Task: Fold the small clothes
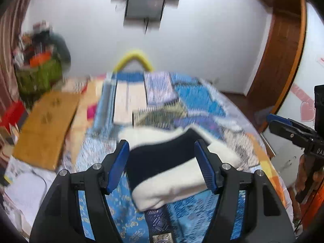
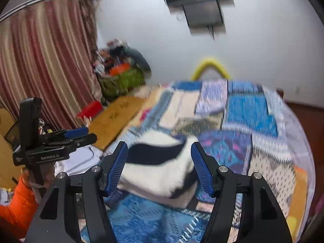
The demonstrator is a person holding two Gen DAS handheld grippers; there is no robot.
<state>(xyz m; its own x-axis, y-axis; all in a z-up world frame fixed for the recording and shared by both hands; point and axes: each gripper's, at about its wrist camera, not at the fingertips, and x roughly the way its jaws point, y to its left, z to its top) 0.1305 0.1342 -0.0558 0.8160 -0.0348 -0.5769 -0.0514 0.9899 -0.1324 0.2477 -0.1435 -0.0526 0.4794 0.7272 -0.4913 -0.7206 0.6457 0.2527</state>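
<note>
i read this as the gap between folds: the black and white garment [image 1: 162, 174] lies folded in a small bundle on the patchwork bedspread [image 1: 202, 99], and neither tool is on it. my left gripper [image 1: 162, 166] is released, blue pads spread with the bundle showing through the gap but untouched. my right gripper [image 2: 160, 168] is also released, its jaws parted wide over the same bundle [image 2: 160, 172], nothing pinched between them. both views are smeared with motion, so fine creases are beyond me.

in the left view the bundle sits at 6 o'clock, close in, and the right gripper [image 1: 291, 131] pokes in at 3 o'clock. in the right view the left gripper [image 2: 66, 137] is at 9 o'clock, held by a hand with an orange sleeve [image 2: 18, 204] behind it.

next move, in my judgement: either set this piece aside or pick the next item. that calls for dropping back down and closing on an edge, not the thick middle.

the bed is soft and busy with blue patterns. a cardboard sheet [image 1: 46, 125] lies at 9 o'clock, a green basket [image 1: 38, 77] at 10, a wall screen [image 1: 145, 2] at 12, a wooden door frame [image 1: 283, 46] at 2, striped curtains [image 2: 44, 56] beyond.
</note>
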